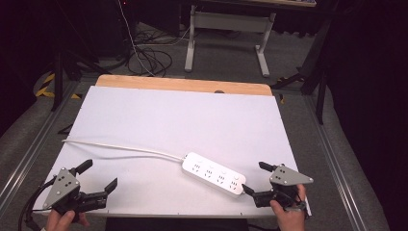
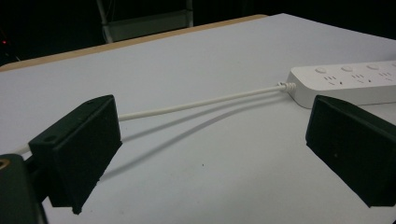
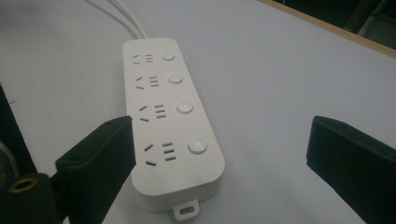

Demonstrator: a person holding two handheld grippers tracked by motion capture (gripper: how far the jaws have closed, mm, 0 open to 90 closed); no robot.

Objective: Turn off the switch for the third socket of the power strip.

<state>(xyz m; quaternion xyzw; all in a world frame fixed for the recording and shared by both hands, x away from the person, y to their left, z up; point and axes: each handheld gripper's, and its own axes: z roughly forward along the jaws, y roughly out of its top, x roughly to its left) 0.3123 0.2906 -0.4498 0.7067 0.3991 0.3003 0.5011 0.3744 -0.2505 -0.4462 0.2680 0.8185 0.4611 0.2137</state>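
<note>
At the left, the left tongs (image 1: 98, 176) are held wide apart and empty, low over the white table (image 1: 159, 115), aimed along the white cord (image 1: 120, 147). In the middle the white power strip (image 1: 214, 173) lies flat near the front edge. At the right, the right tongs (image 1: 254, 177) gape at its near end, not yet gripping. An approach is judged underway; closing on that end is called for next.

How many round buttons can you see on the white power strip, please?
4, in one row along the power strip: nearest the cable end, next, third, and the last nearest the mounting-tab end. None looks hidden.
</note>
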